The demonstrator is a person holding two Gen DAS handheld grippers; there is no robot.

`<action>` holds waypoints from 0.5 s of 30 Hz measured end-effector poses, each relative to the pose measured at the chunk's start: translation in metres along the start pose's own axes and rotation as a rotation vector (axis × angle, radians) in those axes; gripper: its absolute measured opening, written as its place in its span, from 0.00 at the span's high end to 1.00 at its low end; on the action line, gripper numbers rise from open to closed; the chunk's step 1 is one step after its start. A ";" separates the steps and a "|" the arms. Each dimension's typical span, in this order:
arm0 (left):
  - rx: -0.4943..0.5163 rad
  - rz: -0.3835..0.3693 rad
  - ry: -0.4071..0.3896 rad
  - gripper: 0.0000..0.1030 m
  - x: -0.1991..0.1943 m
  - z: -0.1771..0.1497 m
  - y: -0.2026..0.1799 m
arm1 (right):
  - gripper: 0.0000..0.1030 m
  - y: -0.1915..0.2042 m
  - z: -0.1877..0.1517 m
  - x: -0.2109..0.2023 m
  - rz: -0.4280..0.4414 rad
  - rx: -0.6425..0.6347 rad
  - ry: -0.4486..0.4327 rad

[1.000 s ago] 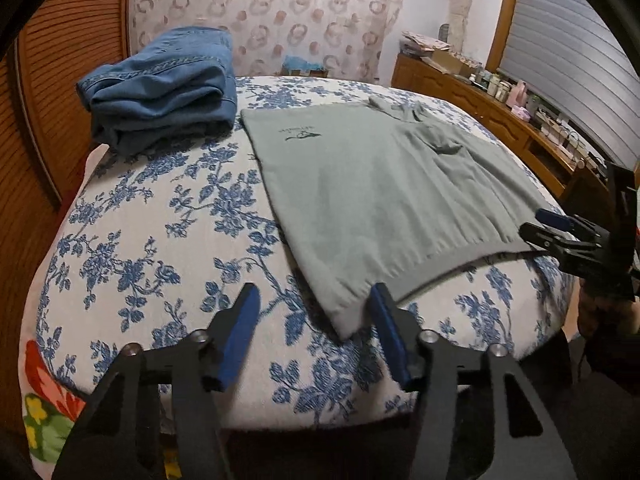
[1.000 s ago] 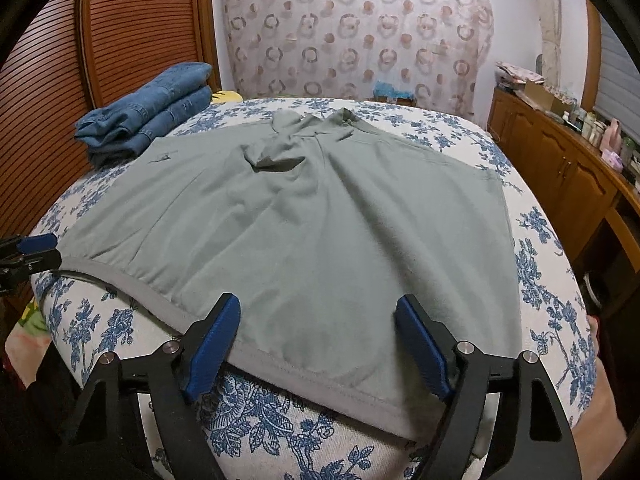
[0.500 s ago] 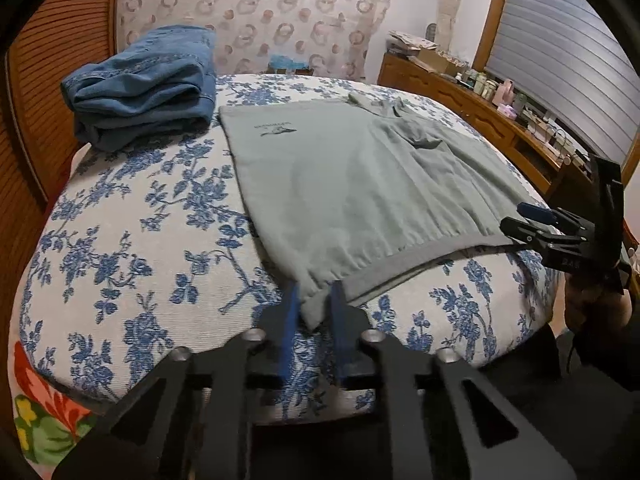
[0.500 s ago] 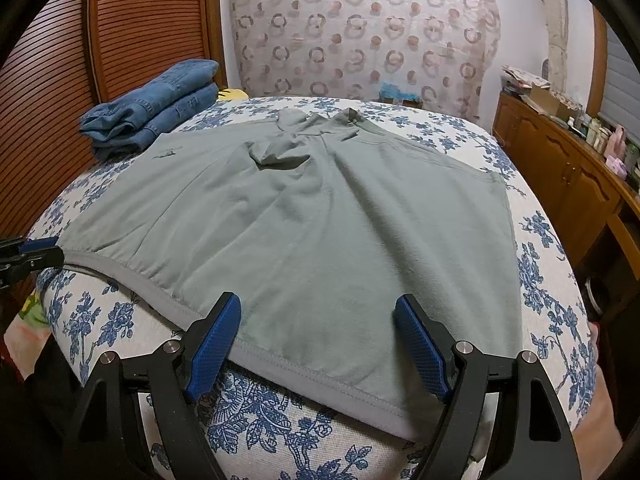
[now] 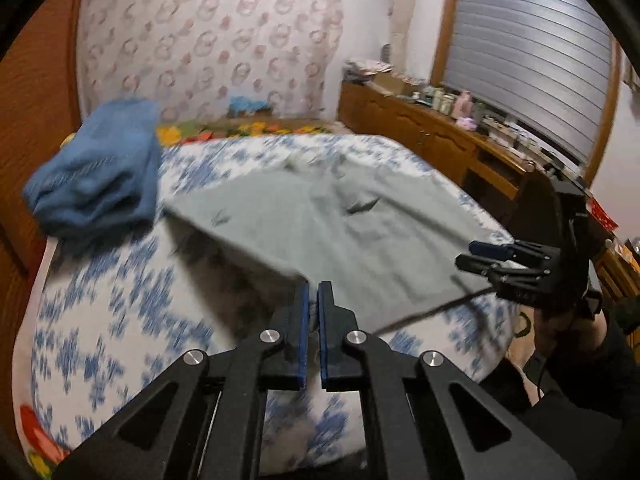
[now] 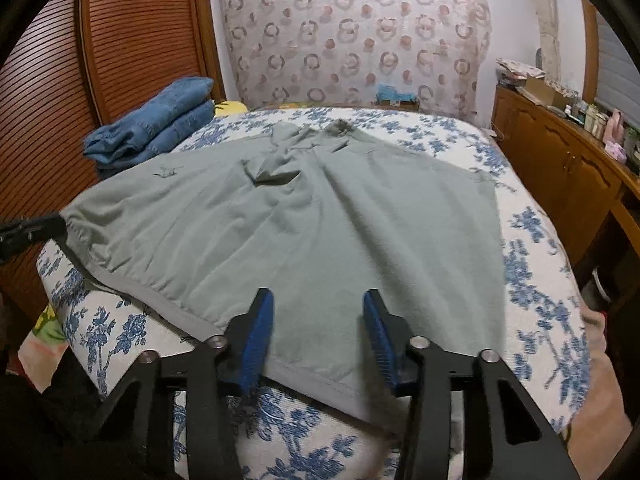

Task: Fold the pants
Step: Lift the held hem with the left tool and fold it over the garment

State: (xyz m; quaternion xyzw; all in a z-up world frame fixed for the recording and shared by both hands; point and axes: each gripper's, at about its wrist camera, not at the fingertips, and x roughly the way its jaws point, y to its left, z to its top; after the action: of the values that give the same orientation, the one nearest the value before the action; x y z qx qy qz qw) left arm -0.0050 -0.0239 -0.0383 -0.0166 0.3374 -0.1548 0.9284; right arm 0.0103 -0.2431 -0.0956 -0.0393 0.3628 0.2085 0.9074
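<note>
Showing folded jeans [image 6: 156, 128] sharply, unblurred.

Grey-green pants [image 6: 320, 220] spread flat across a blue-flowered bedspread [image 6: 536, 264]. Right gripper [image 6: 318, 320] over the near hem, jaws closing, cloth between the blue pads, not yet pinched. Left gripper [image 6: 28, 228] at the far-left hem corner. Folded jeans [image 6: 156, 128] behind.

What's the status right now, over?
Left hand-held gripper shut on grey-green pants corner. Right hand-held gripper closing astride waistband, not yet pinching. Folded jeans lie clear.
</note>
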 end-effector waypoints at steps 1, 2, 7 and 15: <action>0.015 -0.009 -0.003 0.95 0.002 0.006 -0.006 | 0.56 -0.001 0.000 -0.003 -0.003 0.002 -0.006; 0.035 -0.018 -0.008 0.95 0.005 0.013 -0.013 | 0.56 -0.003 0.000 -0.006 -0.008 0.003 -0.012; 0.121 -0.045 -0.023 0.95 0.023 0.041 -0.043 | 0.56 -0.008 -0.003 -0.016 -0.035 0.006 -0.038; 0.175 -0.095 -0.031 0.95 0.040 0.067 -0.073 | 0.56 -0.017 -0.010 -0.022 -0.064 0.033 -0.039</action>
State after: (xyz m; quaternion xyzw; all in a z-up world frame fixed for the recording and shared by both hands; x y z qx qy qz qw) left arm 0.0465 -0.1102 -0.0019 0.0462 0.3068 -0.2274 0.9230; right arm -0.0030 -0.2688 -0.0897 -0.0317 0.3469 0.1740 0.9211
